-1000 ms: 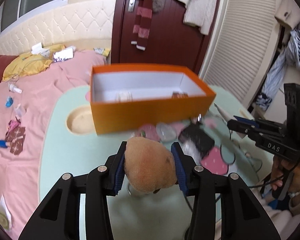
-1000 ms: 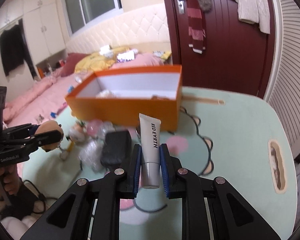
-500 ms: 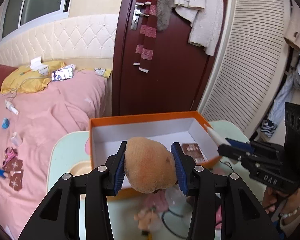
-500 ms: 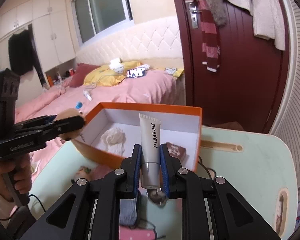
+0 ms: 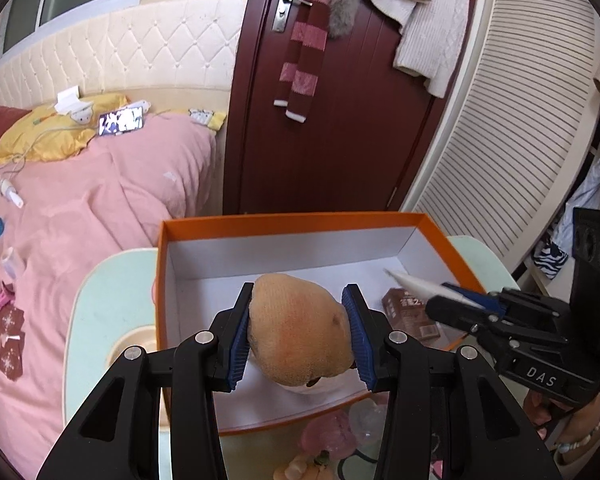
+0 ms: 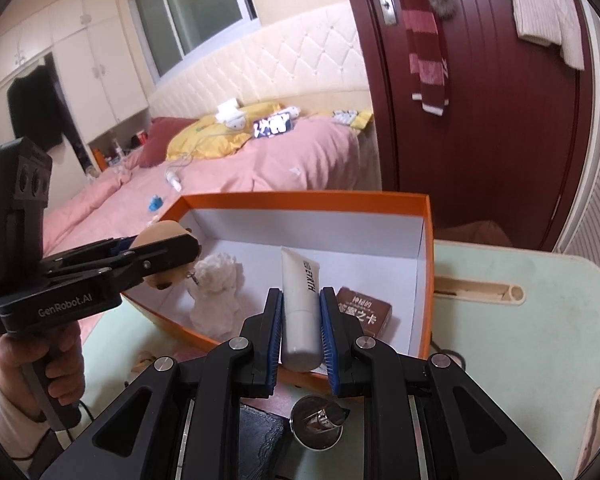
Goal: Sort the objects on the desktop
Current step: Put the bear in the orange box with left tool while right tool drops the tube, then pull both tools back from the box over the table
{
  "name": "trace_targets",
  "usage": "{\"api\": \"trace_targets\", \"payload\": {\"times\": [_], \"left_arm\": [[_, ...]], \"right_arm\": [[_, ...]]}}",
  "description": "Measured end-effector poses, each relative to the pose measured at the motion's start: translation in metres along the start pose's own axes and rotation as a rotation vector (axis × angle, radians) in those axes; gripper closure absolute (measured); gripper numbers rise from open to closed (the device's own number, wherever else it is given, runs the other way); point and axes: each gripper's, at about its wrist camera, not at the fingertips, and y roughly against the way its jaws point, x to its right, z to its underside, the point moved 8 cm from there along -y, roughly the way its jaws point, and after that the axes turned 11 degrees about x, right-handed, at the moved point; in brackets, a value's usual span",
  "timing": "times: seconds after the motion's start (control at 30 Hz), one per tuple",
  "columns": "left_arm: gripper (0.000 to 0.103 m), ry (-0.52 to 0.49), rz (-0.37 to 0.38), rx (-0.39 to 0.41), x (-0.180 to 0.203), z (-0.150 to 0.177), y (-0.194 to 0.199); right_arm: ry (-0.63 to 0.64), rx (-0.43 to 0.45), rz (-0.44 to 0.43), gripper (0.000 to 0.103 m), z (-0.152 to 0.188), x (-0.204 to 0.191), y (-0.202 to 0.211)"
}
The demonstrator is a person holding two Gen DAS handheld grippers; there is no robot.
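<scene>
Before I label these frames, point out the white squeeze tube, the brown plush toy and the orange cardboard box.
white squeeze tube (image 6: 300, 312): right wrist view, mid-body between the pads.
brown plush toy (image 5: 298, 328): left wrist view, top of its rounded fabric.
orange cardboard box (image 6: 428, 256): right wrist view, right wall's rim.

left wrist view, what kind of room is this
Most likely a home bedroom: a bed with a pink duvet and padded headboard, clothes hung over a dark red door, and a small table holding an orange box.
</scene>
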Motion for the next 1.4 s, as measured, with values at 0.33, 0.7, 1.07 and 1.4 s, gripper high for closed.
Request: {"api": "trace_targets", "payload": {"times": [0.33, 0.7, 1.07, 1.4], "left_arm": [[0.04, 0.03, -0.008, 0.01, -0.005, 0.001, -0.001], [0.026, 0.02, -0.043, 0.055, -0.007, -0.008, 0.025], [0.026, -0.068, -0.126, 0.04, -0.006, 0.012, 0.081], [0.026, -0.119, -0.115, -0.051, 0.02, 0.077, 0.113]], "right_arm": [[-0.016, -0.004, 0.012, 0.073, -0.001, 0.006, -0.003], [0.018, 0.085, 0.042, 0.024, -0.015, -0.002, 0.018], [0.013, 0.04, 0.071, 0.024, 0.011, -0.004, 0.056], [0.021, -0.122, 0.152, 0.024, 0.084, -0.004, 0.078]]}}
